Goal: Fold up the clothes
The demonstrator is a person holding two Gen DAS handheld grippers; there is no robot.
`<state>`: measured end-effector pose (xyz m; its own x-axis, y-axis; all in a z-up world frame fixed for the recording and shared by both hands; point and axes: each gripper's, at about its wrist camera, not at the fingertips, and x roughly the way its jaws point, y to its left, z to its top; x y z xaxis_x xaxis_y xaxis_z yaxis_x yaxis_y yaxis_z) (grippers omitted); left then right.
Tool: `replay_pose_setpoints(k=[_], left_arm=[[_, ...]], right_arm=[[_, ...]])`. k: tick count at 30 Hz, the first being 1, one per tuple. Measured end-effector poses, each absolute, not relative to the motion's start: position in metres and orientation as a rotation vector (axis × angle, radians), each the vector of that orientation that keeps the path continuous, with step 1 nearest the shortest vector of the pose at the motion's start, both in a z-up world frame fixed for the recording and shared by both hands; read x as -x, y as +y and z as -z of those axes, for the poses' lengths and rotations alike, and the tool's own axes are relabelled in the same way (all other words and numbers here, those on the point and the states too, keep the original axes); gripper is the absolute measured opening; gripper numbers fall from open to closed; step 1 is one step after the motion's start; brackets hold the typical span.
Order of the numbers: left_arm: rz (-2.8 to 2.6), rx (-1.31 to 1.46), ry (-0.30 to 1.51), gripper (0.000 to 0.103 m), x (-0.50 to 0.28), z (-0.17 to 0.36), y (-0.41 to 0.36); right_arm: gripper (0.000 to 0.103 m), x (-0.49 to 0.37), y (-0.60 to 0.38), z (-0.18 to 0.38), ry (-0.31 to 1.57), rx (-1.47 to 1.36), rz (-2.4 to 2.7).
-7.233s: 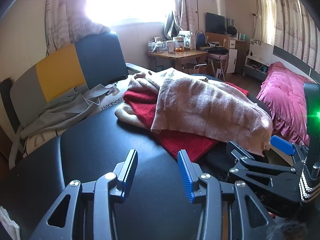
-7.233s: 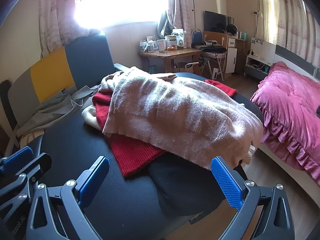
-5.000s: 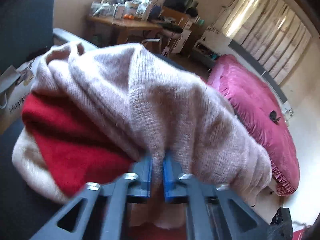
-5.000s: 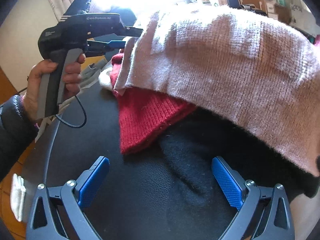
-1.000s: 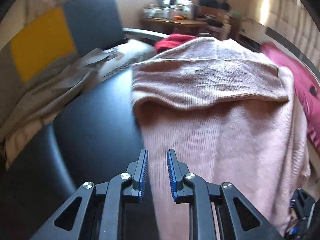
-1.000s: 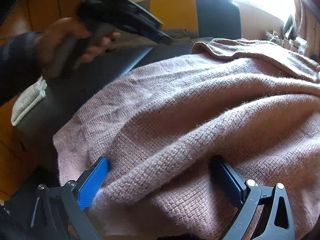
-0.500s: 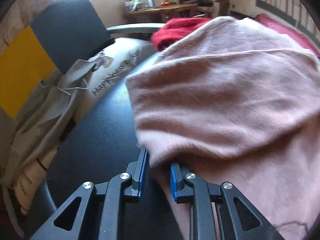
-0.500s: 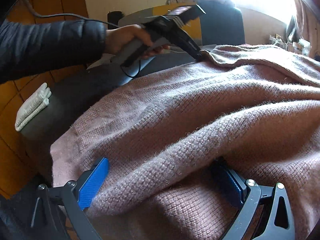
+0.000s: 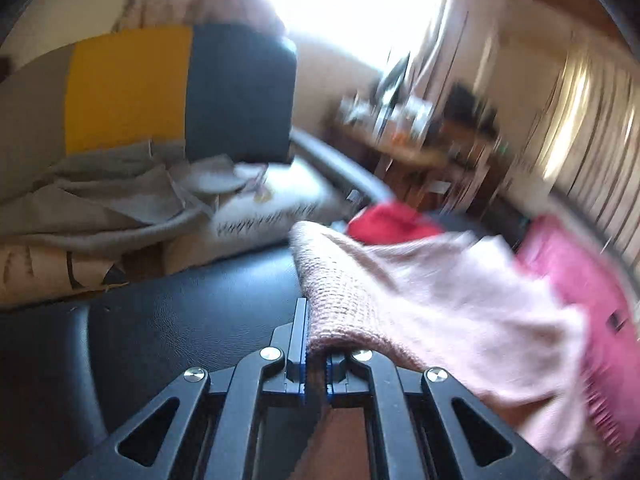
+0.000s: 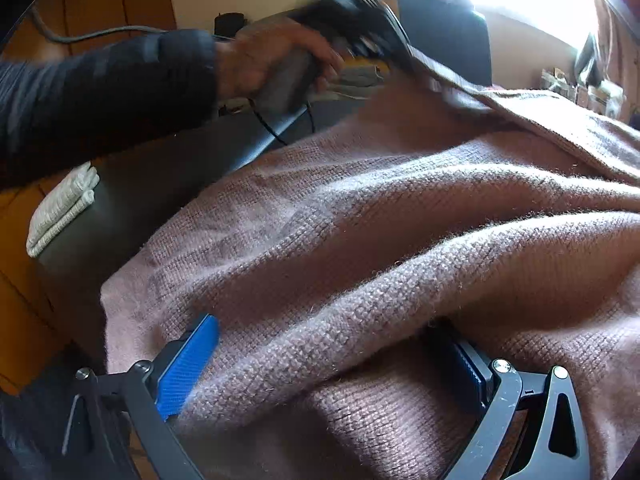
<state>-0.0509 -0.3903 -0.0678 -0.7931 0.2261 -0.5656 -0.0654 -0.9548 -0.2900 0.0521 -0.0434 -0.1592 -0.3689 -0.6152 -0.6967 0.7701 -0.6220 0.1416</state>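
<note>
Sweater [image 10: 400, 240] lies spread over the black bench [image 9: 180, 320]. Your left tool [image 9: 316, 354] is clamped on its edge, raised off the bench. Right tool [image 10: 332, 364] stands wide, a sweater ridge lying between the pads, not pinched. Step looks like the first fold. Next: carry the held edge across, keeping it taut and square.

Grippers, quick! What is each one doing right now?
Left gripper: closed on the edge of the pink sweater.
Right gripper: open, with a sweater fold lying between its fingers, not squeezed.
</note>
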Motion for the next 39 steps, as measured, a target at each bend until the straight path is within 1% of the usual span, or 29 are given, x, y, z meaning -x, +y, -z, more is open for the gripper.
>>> replay_pose_setpoints(k=[2,5,8,12,15,18,21,22,25,28,31,33,36,39], left_arm=[[-2.813,0.831,-0.426,0.004,0.015,0.044,-0.394],[-2.807,0.761,-0.472,0.004,-0.022,0.026,-0.404],[-2.84,0.738,-0.5,0.004,-0.068,0.021,-0.41],[-2.881,0.787,-0.648,0.004,-0.128,0.037,-0.437],[-2.889,0.872,-0.754,0.004,-0.167,0.064,-0.46],[-2.871,0.992,-0.831,0.004,-0.204,0.094,-0.469],[-2.868,1.068,-0.865,0.004,-0.232,0.117,-0.47],[-2.866,1.08,-0.874,0.004,-0.238,0.123,-0.47],[-2.868,1.082,-0.93,0.004,-0.258,0.133,-0.474],[-2.919,1.049,-0.982,0.004,-0.276,0.132,-0.49],[-2.986,1.007,-1.085,0.004,-0.303,0.13,-0.516],[-3.032,0.979,-1.145,0.004,-0.321,0.129,-0.532],[-3.127,0.95,-1.184,0.004,-0.348,0.128,-0.549],[-3.167,0.999,-1.258,0.005,-0.369,0.138,-0.567]], right_arm=[[0.103,-0.053,-0.046,0.159,0.288,-0.934,2.058],[0.103,-0.056,-0.051,0.158,0.341,-0.958,2.07],[0.103,-0.056,-0.041,0.15,0.266,-1.004,2.074],[0.103,-0.054,-0.011,0.133,0.124,-1.026,2.146],[0.103,-0.045,0.024,0.115,-0.021,-1.01,2.248],[0.103,-0.021,0.049,0.105,-0.117,-1.014,2.365],[0.103,0.001,0.042,0.111,-0.075,-1.101,2.364],[0.103,0.007,0.028,0.119,-0.019,-1.151,2.336],[0.103,0.01,-0.016,0.142,0.015,-1.257,2.183],[0.103,-0.001,-0.051,0.145,0.137,-1.24,2.168],[0.103,-0.016,-0.085,0.144,0.167,-1.228,2.047],[0.103,-0.028,-0.104,0.147,0.226,-1.213,1.998],[0.103,-0.05,-0.141,0.148,0.358,-1.167,1.906],[0.103,-0.076,-0.177,0.152,0.511,-1.088,1.833]])
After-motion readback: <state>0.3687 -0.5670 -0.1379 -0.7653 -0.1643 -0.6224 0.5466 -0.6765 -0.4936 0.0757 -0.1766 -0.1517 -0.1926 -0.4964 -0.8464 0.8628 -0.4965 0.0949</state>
